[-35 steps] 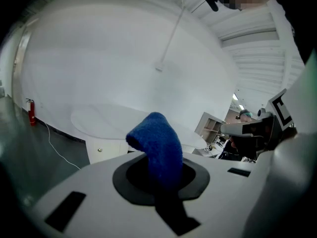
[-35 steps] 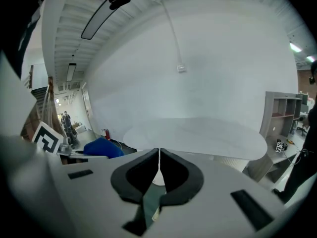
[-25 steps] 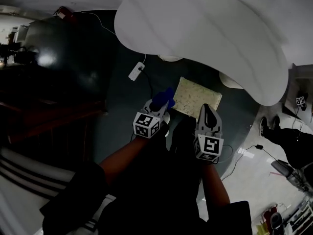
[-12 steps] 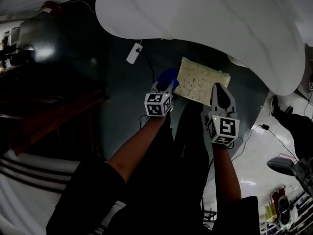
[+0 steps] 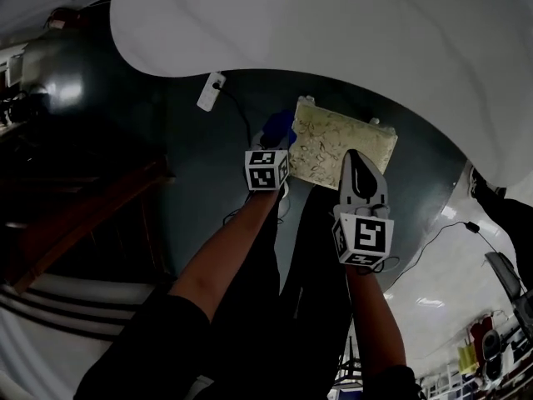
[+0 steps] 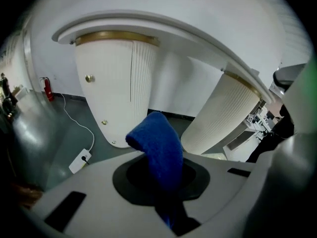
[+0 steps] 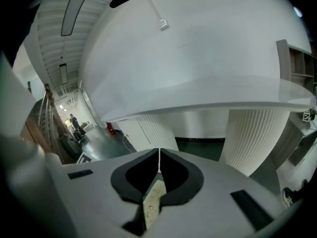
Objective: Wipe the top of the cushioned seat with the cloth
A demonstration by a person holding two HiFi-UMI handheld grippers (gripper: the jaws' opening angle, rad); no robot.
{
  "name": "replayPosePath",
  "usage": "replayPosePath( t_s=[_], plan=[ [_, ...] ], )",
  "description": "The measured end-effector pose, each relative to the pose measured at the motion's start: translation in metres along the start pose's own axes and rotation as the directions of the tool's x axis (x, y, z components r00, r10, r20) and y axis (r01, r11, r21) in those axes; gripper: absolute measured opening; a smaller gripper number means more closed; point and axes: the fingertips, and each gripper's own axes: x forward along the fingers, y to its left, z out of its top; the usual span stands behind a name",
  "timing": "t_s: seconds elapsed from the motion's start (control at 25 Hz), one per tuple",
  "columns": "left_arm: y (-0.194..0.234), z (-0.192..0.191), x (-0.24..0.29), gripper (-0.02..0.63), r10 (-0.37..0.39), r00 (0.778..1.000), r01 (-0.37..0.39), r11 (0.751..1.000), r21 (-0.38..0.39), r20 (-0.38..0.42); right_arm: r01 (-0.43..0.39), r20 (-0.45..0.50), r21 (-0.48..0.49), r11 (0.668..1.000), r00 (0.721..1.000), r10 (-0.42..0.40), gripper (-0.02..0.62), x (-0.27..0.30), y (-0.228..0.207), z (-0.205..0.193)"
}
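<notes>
The cushioned seat [image 5: 329,140] is a pale speckled square on the dark floor, below and ahead of me. A blue cloth [image 5: 280,126] sticks up from my left gripper [image 5: 272,142], which is shut on it at the seat's left edge. In the left gripper view the cloth [image 6: 157,148] folds over above the left gripper [image 6: 167,192]. My right gripper [image 5: 357,157] hovers over the seat's near edge. Its jaws meet at the tips of the right gripper [image 7: 159,168] with nothing between them, and a sliver of the seat [image 7: 153,204] shows through the gap below.
A large white curved table [image 5: 350,40] overhangs the seat, resting on ribbed white pedestals [image 6: 116,83]. A white power strip [image 5: 210,92] with its cable lies on the floor to the left. Dark wooden steps [image 5: 75,215] are at far left, and a person's shoes [image 5: 487,192] at right.
Both grippers have moved forward toward the seat. The right gripper's tip now overlaps its near edge, and the left still holds the cloth at its left edge.
</notes>
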Motion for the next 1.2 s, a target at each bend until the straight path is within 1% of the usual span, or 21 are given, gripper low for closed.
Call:
replayPosePath(
  t_s=[0.08, 0.16, 0.32, 0.48, 0.64, 0.72, 0.8, 0.88, 1.0, 1.08, 1.16, 1.2],
  plan=[
    [0.0, -0.011, 0.018, 0.049, 0.01, 1.0, -0.009, 1.0, 0.018, -0.023, -0.012, -0.023, 0.011, 1.0, 1.0, 0.012, 0.038, 0.002, -0.002, -0.012],
    [0.001, -0.017, 0.038, 0.049, 0.015, 0.999, -0.013, 0.999, 0.048, -0.041, -0.018, -0.034, 0.021, 1.0, 0.999, 0.018, 0.038, 0.006, -0.013, -0.017],
    [0.008, -0.029, 0.071, 0.049, 0.001, 0.997, 0.006, 0.996, 0.092, -0.077, -0.042, -0.045, 0.027, 0.999, 0.998, 0.043, 0.038, 0.021, -0.024, -0.031],
    [0.015, -0.036, 0.092, 0.05, -0.004, 0.996, 0.015, 0.992, 0.125, -0.09, -0.072, -0.065, -0.012, 0.997, 0.995, 0.071, 0.038, 0.026, -0.027, -0.046],
    [0.007, -0.04, 0.108, 0.049, -0.007, 0.996, 0.022, 0.985, 0.174, -0.085, -0.071, -0.04, 0.015, 0.997, 0.997, 0.071, 0.038, 0.025, -0.04, -0.046],
    [0.0, -0.047, 0.113, 0.051, -0.021, 0.994, 0.038, 0.986, 0.162, -0.103, -0.073, -0.021, 0.03, 0.997, 0.997, 0.074, 0.038, 0.021, -0.044, -0.046],
    [-0.013, -0.054, 0.12, 0.051, -0.053, 0.989, 0.073, 0.987, 0.143, -0.135, -0.08, -0.008, 0.029, 0.996, 0.997, 0.08, 0.038, 0.019, -0.046, -0.043],
    [-0.026, -0.052, 0.126, 0.051, -0.073, 0.986, 0.096, 0.984, 0.153, -0.148, -0.085, 0.0, 0.032, 0.996, 0.996, 0.085, 0.038, 0.018, -0.047, -0.039],
    [-0.032, -0.05, 0.129, 0.05, -0.054, 0.99, 0.075, 0.984, 0.164, -0.134, -0.079, 0.019, 0.055, 0.995, 0.997, 0.078, 0.038, 0.012, -0.05, -0.035],
    [-0.032, -0.053, 0.129, 0.049, -0.046, 0.992, 0.063, 0.988, 0.14, -0.119, -0.073, 0.025, 0.073, 0.995, 0.997, 0.071, 0.038, 0.009, -0.052, -0.036],
    [-0.035, -0.055, 0.129, 0.049, -0.054, 0.993, 0.067, 0.991, 0.115, -0.107, -0.069, 0.025, 0.07, 0.995, 0.997, 0.067, 0.038, 0.008, -0.055, -0.039],
    [-0.039, -0.055, 0.129, 0.049, -0.068, 0.992, 0.081, 0.989, 0.12, -0.106, -0.066, 0.021, 0.062, 0.996, 0.998, 0.065, 0.038, 0.008, -0.057, -0.04]
  ],
)
